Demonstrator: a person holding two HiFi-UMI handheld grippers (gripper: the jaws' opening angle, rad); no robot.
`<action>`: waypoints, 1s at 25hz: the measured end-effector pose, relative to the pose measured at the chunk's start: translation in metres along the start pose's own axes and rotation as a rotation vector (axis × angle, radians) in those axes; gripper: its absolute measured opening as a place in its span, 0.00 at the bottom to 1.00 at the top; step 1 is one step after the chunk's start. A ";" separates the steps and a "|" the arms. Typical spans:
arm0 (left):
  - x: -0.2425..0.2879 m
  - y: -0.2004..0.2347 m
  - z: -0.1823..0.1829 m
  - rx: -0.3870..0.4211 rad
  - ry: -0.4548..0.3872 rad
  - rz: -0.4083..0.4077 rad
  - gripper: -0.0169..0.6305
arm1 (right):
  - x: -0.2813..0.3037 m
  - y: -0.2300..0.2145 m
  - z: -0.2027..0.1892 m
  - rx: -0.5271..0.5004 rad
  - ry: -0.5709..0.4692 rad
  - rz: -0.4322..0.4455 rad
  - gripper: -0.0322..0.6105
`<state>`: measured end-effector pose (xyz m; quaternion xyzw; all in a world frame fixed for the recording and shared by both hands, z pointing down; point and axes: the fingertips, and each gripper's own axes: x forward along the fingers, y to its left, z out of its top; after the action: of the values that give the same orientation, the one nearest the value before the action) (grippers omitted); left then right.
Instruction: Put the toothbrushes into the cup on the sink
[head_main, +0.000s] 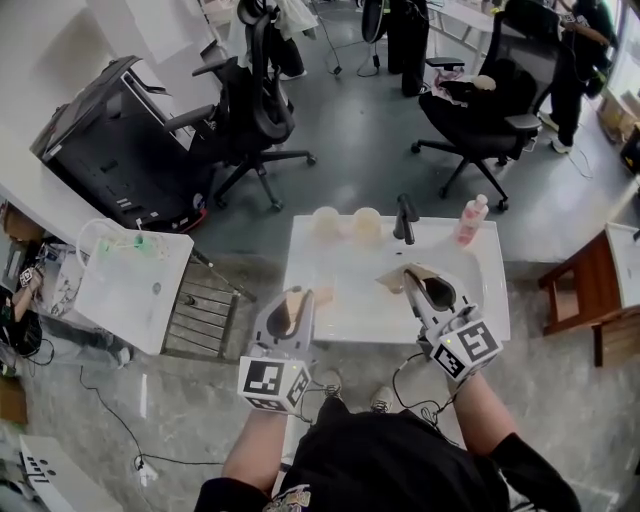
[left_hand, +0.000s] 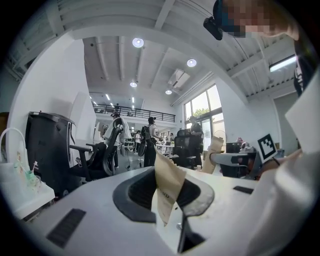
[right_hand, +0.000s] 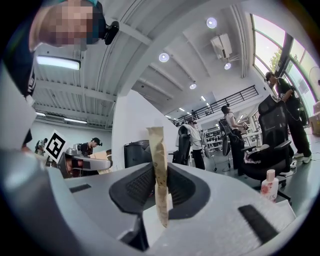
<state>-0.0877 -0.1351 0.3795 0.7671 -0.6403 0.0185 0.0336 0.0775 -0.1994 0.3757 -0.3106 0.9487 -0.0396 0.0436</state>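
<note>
Since both should slide into a cup (head_main: 366, 222) at upper centre, the left gripper (head_main: 297, 303) and right gripper (head_main: 418, 288) each pinch a paper-wrapped toothbrush (right_hand: 158, 165), ends free, above the sink (head_main: 352, 300).

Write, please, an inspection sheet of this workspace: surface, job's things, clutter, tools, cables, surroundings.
Surface: white sink, with a dark faucet at its back rim.
Job's things: two pale cups stand side by side on the back rim, left of the faucet. Each tool holds one beige paper-wrapped piece, probably a toothbrush.
Clutter: pink bottle to the right of the faucet.
Tools: left tool is shut on the left wrapped piece. Right tool is shut on the right wrapped piece. Both are over the sink.
Cables: loose floor cable at the left.
Surroundings: office chairs, second white basin, wooden stool.
</note>
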 end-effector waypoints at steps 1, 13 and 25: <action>0.003 0.004 0.001 0.001 -0.003 -0.007 0.13 | 0.004 0.000 0.000 -0.001 0.001 -0.007 0.16; 0.057 0.062 0.003 -0.015 -0.031 -0.076 0.13 | 0.051 -0.001 -0.009 -0.017 0.032 -0.095 0.16; 0.128 0.115 -0.011 -0.027 -0.059 -0.101 0.13 | 0.079 -0.005 -0.018 -0.018 0.049 -0.188 0.16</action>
<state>-0.1781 -0.2800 0.4024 0.7981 -0.6017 -0.0145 0.0261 0.0149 -0.2490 0.3894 -0.3977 0.9164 -0.0425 0.0137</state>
